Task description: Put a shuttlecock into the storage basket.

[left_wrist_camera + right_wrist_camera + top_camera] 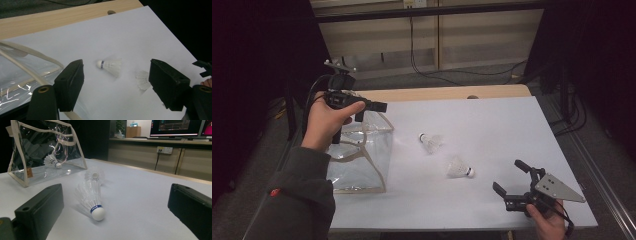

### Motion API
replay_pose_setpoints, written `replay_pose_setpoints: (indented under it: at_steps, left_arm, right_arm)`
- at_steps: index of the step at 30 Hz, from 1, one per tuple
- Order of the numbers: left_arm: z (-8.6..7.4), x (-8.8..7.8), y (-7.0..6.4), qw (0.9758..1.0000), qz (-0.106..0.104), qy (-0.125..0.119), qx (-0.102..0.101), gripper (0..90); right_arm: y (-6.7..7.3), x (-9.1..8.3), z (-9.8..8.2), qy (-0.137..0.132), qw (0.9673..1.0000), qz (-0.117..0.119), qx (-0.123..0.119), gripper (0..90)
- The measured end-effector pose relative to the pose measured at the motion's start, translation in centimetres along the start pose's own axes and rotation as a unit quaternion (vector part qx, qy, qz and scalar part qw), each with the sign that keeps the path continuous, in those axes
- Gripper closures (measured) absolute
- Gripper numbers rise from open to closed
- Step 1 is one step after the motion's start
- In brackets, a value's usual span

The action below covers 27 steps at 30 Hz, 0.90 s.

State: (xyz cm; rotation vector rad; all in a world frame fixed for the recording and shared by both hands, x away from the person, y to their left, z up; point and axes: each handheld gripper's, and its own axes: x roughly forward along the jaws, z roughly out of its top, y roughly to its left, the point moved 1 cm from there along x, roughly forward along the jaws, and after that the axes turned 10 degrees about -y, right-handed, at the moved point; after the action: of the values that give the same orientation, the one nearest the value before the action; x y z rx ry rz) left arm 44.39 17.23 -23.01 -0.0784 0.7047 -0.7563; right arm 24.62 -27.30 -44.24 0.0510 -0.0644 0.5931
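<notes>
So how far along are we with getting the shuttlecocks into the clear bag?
Assuming that is the job, one shuttlecock already lies inside the clear bag. Nothing is in hand: the left gripper is open above the bag, and the right gripper is open, facing the nearer shuttlecock. That one and the farther shuttlecock are left on the white table.

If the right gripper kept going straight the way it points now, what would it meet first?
Probably the nearer shuttlecock, lying between the open jaws of the right gripper, cork end toward it. The second shuttlecock lies behind it.
</notes>
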Motion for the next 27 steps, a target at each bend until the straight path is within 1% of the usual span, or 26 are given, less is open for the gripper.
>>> replay_pose_setpoints:
  at_steps: [5, 13, 21, 26, 27]
  left_arm:
    - [-0.1, 0.3, -0.5, 0.9999, -0.008, 0.008, 0.007, 25.6]
    - [-0.4, 1.2, -1.4, 0.9995, -0.022, 0.013, 0.018, 22.3]
    - [-0.9, 2.1, -2.4, 0.9989, -0.033, 0.016, 0.028, 16.9]
    - [-1.3, 2.6, -3.1, 0.9985, -0.041, 0.015, 0.031, 16.3]
    - [-1.4, 2.7, -3.2, 0.9984, -0.042, 0.019, 0.034, 16.1]
  right_arm:
    - [0.0, 0.0, 0.0, 0.000, 1.0000, 0.000, 0.000, 0.3]
    - [0.0, 0.0, 0.0, 0.000, 1.0000, 0.002, 0.000, 0.3]
    - [0.0, 0.0, 0.0, 0.000, 1.0000, 0.001, 0.001, 0.3]
    - [0.0, 0.0, 0.0, 0.000, 1.0000, 0.002, 0.000, 0.3]
    - [0.0, 0.0, 0.0, -0.001, 1.0000, 0.002, 0.000, 0.3]
